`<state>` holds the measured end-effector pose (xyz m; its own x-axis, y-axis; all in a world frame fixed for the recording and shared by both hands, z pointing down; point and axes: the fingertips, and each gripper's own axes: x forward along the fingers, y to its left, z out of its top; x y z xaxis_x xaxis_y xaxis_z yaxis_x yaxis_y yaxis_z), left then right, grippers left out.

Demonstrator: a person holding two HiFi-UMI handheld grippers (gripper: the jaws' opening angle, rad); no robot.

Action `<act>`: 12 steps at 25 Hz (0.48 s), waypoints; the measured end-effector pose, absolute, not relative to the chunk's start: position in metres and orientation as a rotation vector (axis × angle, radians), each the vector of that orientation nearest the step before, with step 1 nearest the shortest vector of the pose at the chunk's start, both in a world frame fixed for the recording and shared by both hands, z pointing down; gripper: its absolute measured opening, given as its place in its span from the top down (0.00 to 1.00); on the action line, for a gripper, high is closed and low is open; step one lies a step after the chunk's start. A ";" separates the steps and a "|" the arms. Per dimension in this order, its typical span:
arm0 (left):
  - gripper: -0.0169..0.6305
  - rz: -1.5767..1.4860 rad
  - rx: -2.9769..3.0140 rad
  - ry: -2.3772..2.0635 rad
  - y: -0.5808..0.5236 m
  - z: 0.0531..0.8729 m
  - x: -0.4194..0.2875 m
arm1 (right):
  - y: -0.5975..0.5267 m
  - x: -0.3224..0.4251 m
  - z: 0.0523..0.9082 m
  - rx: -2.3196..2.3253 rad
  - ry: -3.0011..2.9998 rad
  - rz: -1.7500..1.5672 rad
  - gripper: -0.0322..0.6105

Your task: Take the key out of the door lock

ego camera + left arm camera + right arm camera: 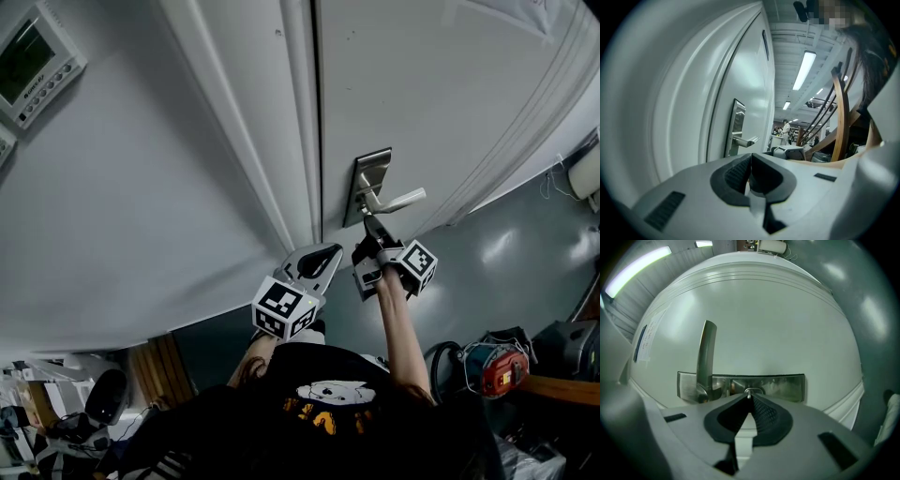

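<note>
The steel lock plate (368, 167) with its lever handle (401, 200) sits on the white door (450, 84). My right gripper (369, 225) points at the plate just under the handle. In the right gripper view its jaws are closed on the small metal head of the key (749, 392), which stands in the plate (783, 385) beside the handle (705, 355). The key's blade is hidden. My left gripper (324, 255) hangs lower, near the door's edge, shut with nothing in it (751, 158). From there the lock plate (737, 122) shows side-on.
A door frame (253, 141) runs left of the door, and a wall panel with a screen (33, 56) hangs at the upper left. A red and blue object (495, 367) lies on the floor at the right. Curved wooden pieces (841, 122) stand to the left gripper's right.
</note>
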<state>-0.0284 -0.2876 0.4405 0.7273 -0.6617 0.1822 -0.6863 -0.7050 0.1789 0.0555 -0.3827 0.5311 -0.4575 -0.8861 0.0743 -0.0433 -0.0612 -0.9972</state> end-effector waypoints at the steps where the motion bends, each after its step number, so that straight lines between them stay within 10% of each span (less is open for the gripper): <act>1: 0.96 0.154 2.695 -1.075 -0.286 0.441 -0.028 | -0.382 0.055 0.531 -1.020 1.543 -1.597 0.92; 12: 0.96 0.167 2.683 -1.108 -0.275 0.443 -0.023 | -0.332 0.081 0.550 -1.004 1.528 -1.605 0.92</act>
<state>-0.0230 -0.2755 0.4432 0.7068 -0.6805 0.1931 -0.7072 -0.6862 0.1702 0.0805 -0.3317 0.5503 -0.4597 -0.8853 0.0698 -0.0262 -0.0650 -0.9975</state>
